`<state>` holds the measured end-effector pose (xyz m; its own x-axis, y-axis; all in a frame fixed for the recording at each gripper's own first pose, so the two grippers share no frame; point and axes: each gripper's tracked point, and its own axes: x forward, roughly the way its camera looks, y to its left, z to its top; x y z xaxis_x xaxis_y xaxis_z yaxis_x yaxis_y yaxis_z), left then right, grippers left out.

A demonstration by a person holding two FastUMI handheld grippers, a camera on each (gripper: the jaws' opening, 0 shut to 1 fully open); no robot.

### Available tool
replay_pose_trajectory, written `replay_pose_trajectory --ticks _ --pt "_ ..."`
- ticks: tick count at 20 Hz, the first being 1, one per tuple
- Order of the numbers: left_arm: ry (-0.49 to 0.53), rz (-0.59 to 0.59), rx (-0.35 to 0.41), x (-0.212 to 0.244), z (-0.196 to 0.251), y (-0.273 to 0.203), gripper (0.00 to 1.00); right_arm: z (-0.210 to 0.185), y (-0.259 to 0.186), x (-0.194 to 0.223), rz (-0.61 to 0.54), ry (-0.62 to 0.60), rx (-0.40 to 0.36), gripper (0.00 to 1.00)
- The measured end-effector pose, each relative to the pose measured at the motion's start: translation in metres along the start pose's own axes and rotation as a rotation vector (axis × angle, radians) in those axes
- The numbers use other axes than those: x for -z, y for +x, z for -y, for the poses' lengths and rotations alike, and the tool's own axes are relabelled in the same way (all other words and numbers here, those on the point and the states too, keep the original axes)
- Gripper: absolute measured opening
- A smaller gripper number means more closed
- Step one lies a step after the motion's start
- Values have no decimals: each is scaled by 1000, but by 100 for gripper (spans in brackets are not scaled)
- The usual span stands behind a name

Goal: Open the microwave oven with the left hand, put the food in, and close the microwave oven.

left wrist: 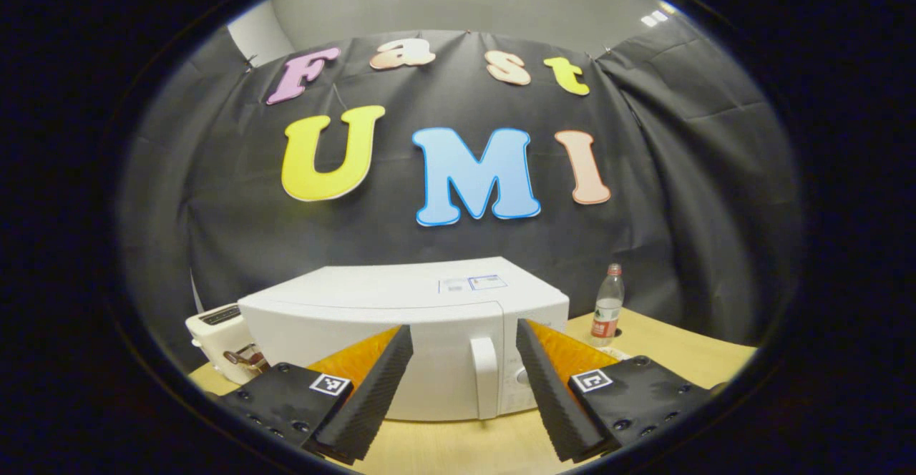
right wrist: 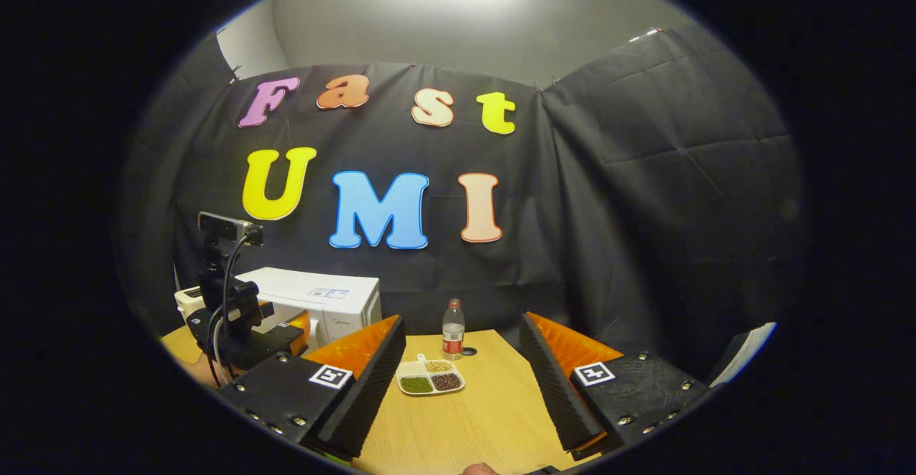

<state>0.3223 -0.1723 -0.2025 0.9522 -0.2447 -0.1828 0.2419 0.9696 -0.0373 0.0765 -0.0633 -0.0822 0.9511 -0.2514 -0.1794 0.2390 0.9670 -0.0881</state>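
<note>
A white microwave oven stands on the wooden table with its door shut and its vertical handle facing me. My left gripper is open, and the handle shows between its fingers, still some way off. In the right gripper view, a white divided plate of food with green, brown and dark portions lies on the table. My right gripper is open above the table, short of the plate. The microwave stands at the left there, with the other gripper and its camera in front of it.
A clear plastic bottle with a red label stands right of the microwave, also the bottle behind the plate. A white toaster sits left of the microwave. The wooden table stretches in front.
</note>
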Motion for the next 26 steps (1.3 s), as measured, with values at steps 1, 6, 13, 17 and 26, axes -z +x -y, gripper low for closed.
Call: replay_pose_trajectory --ticks 1,6,13,17,26 --pt "1 -18 6 8 2 9 99 1 1 2 -6 -10 7 97" --pt "5 -102 37 53 18 38 94 6 4 11 -40 -36 28 96" --pt "-8 -134 21 65 20 45 44 16 1 10 -49 -55 43 97" --pt "-8 -152 31 65 21 42 35 21 -7 8 -44 -55 38 97" --pt "-26 -169 26 64 15 -7 15 23 -26 -8 10 -42 -13 97"
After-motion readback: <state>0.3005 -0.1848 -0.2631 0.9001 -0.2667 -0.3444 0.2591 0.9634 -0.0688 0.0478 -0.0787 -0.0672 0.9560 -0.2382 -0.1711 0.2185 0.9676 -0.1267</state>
